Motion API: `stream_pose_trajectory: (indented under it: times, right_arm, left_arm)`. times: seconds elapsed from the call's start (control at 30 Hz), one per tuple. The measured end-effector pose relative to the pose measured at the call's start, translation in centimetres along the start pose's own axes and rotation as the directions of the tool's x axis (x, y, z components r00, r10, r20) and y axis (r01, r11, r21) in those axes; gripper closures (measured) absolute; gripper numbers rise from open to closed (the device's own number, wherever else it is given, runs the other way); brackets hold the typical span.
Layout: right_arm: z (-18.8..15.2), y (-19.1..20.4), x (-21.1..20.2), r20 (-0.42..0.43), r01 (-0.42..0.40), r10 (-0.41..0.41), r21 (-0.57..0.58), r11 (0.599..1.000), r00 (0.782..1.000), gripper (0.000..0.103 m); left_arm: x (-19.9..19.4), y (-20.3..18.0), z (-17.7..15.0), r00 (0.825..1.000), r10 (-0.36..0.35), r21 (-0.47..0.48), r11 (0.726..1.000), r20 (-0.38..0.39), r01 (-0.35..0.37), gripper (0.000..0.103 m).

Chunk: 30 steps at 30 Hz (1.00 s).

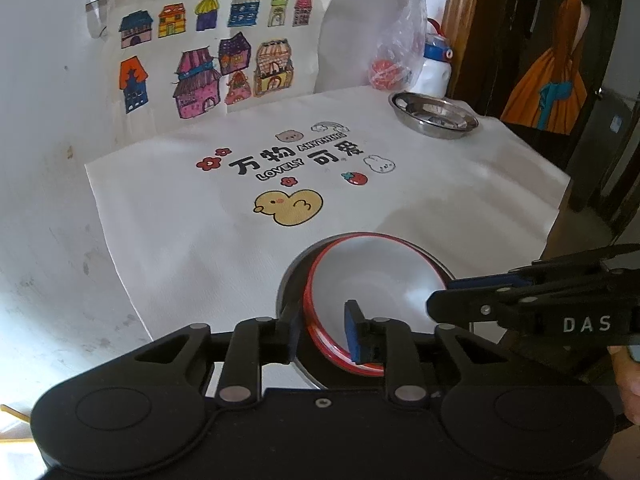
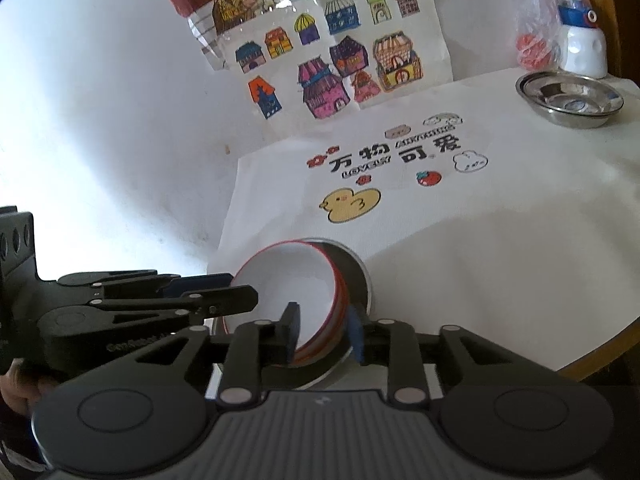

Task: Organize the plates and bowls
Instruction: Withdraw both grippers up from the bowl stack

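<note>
A red-rimmed white bowl (image 1: 372, 280) sits tilted in a shallow steel plate (image 1: 286, 284) at the near edge of the printed cloth. My left gripper (image 1: 322, 330) is shut on the bowl's near-left rim, one finger inside and one outside. My right gripper (image 1: 448, 286) comes in from the right, jaws on the bowl's right rim. In the right wrist view the right gripper (image 2: 324, 330) is shut on the bowl (image 2: 288, 284) wall above the steel plate (image 2: 356, 276); the left gripper (image 2: 244, 290) holds the opposite rim.
A second steel bowl (image 1: 434, 114) (image 2: 570, 98) stands at the cloth's far right. Behind it are a plastic bag with red things (image 1: 390, 72) and a white-and-blue bottle (image 1: 436, 64). Children's drawings (image 1: 208, 52) lean on the wall. The table edge (image 2: 592, 356) curves at right.
</note>
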State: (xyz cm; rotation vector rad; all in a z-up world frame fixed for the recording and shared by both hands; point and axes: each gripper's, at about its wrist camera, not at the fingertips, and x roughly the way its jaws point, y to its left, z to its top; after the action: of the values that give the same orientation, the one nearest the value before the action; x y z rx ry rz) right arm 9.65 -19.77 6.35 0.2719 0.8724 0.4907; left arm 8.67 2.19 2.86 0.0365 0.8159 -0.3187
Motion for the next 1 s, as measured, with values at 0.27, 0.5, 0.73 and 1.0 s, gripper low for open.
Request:
stream_pose_trajectory:
  times: [0.27,0.5,0.73,1.0]
  right_arm:
    - [-0.4,-1.7,-1.7,0.1,-0.029,0.024,0.046,0.999,0.995,0.043]
    - [-0.9,-2.6,-3.1,0.158,-0.046,0.034,0.068,0.997,0.987,0.019]
    - [-1.3,-1.4,-4.9,0.236,-0.025,0.022,0.008,1.0,0.972,0.0]
    - [-2.2,0.3,-5.8,0.358,0.108,-0.077,-0.067,0.992,0.931,0.0]
  left_arm:
    - [-1.8,1.7,-0.3,0.996,-0.004,-0.083,0.996,0.088,0.011,0.044]
    - [-3.6,3.4,-1.0,0.982,0.054,-0.154,0.988,0.182,-0.025,0.02]
    - [-4.4,4.0,-1.3,0.972,0.094,-0.191,0.98,0.215,-0.053,0.006]
    - [-4.3,5.0,-2.1,0.967,0.102,-0.265,0.963,0.233,-0.038,0.001]
